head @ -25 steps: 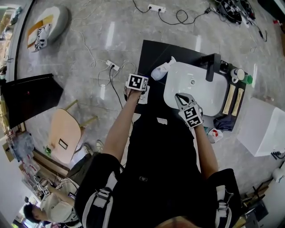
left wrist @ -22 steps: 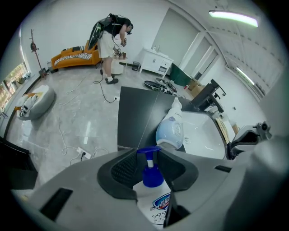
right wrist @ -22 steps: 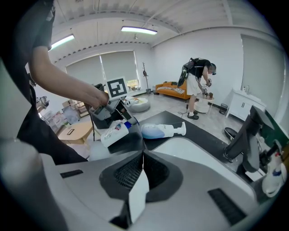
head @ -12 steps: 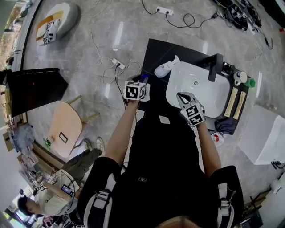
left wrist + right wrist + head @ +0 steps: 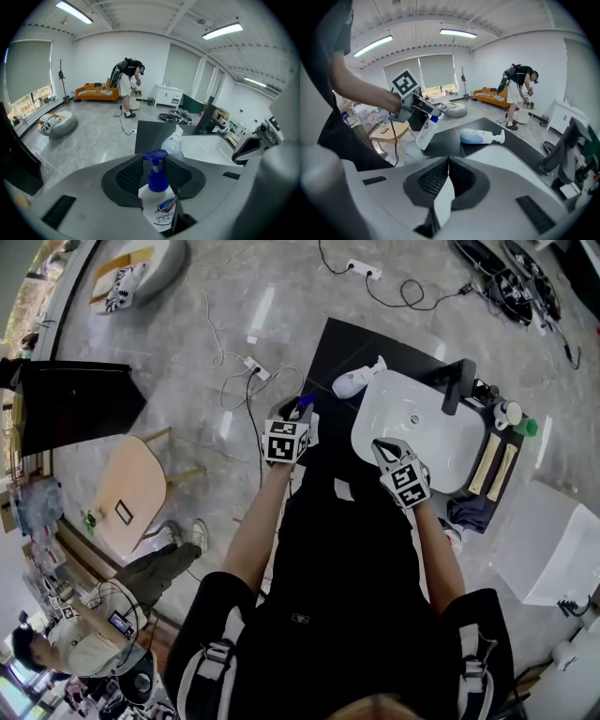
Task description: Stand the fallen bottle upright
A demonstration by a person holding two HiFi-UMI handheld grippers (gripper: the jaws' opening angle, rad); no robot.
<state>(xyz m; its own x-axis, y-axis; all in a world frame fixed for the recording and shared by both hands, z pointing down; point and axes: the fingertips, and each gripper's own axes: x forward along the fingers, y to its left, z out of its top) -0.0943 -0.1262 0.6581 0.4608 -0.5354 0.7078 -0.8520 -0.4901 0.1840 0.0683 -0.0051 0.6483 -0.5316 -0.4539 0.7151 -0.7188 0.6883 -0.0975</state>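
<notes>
My left gripper (image 5: pixel 301 416) is shut on a white pump bottle with a blue pump head (image 5: pixel 158 206), its pads at the neck. In the right gripper view this bottle (image 5: pixel 424 133) hangs tilted, base downward, just over the left edge of the black counter (image 5: pixel 445 143). A second bottle, white with a pale blue body (image 5: pixel 480 136), lies on its side on the counter beside the white sink (image 5: pixel 441 442); in the head view the lying bottle (image 5: pixel 354 382) is past the sink's left corner. My right gripper (image 5: pixel 381 444) hovers over the sink, shut and empty.
A black faucet (image 5: pixel 455 385) stands at the sink's far side, with a cup and small items (image 5: pixel 508 414) to its right. A wooden chair (image 5: pixel 131 491) and power cables (image 5: pixel 246 371) are on the floor to the left. A person (image 5: pixel 127 84) stands far off.
My left gripper has risen with the pump bottle and tipped it more upright, so its blue head now shows past the marker cube. The right gripper has stayed over the sink.
</notes>
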